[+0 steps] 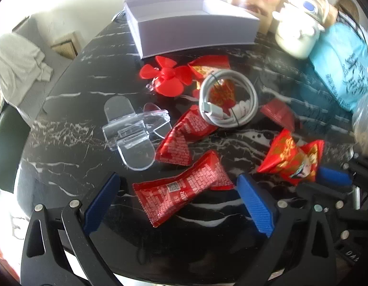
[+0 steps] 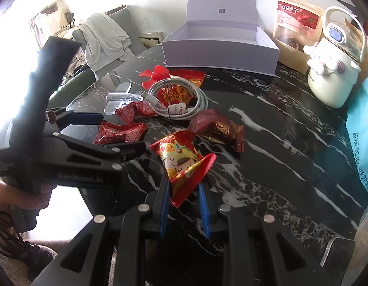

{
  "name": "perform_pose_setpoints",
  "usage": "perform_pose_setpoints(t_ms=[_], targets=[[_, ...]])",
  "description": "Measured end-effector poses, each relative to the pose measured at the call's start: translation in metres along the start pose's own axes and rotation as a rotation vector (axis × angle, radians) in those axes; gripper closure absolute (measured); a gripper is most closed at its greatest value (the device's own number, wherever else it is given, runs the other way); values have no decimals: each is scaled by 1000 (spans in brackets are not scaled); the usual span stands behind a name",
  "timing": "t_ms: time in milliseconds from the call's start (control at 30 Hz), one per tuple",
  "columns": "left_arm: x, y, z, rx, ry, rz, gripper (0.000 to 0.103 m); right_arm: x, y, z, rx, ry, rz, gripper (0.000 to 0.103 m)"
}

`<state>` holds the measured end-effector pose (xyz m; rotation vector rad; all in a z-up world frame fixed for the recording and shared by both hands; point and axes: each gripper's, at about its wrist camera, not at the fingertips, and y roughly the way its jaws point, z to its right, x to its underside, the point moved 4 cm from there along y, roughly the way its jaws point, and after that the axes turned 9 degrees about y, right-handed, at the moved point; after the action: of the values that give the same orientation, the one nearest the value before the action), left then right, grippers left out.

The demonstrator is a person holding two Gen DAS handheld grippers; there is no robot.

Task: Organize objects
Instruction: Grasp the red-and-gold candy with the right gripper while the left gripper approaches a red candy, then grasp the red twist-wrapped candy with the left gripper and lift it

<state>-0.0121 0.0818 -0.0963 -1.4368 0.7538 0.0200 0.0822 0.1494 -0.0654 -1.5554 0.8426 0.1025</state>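
Pickup is underway: the right gripper is clenching the cartoon-printed red packet just above the table. The left gripper is hovering released. Next likely means carrying toward the open white box at 12 o'clock.

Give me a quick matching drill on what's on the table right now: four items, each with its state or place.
Items:
1. cartoon snack packet
2. white box
3. coiled white cable
4. left gripper

States:
A. lid up, nothing visible inside
B. open, straddling a red packet
C. between the right gripper's fingers
D. lying over a red packet

Pairs: 1-C, 2-A, 3-D, 4-B
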Motion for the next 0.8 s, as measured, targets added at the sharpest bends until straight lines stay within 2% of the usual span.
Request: perform_pose_setpoints(t_ms=[167, 267, 333, 500, 633, 800], targets=[[1, -1, -3, 0, -21, 7, 6, 0, 2, 3, -6, 13, 2, 81], [1, -4, -8, -6, -45, 8, 18, 0, 2, 3, -11, 14, 5, 81], [1, -7, -11, -14, -51, 4, 31, 0, 2, 3, -13, 13, 7, 81], [3, -11, -14, 27, -85, 7, 37, 0, 0, 3, -18, 10, 18, 81], [5, -17, -14, 24, -93, 22, 47, -1, -2, 0, -19, 5, 34, 81], [7, -23, -15, 22, -100, 34, 56, 0, -4, -1, -23, 2, 42, 81]])
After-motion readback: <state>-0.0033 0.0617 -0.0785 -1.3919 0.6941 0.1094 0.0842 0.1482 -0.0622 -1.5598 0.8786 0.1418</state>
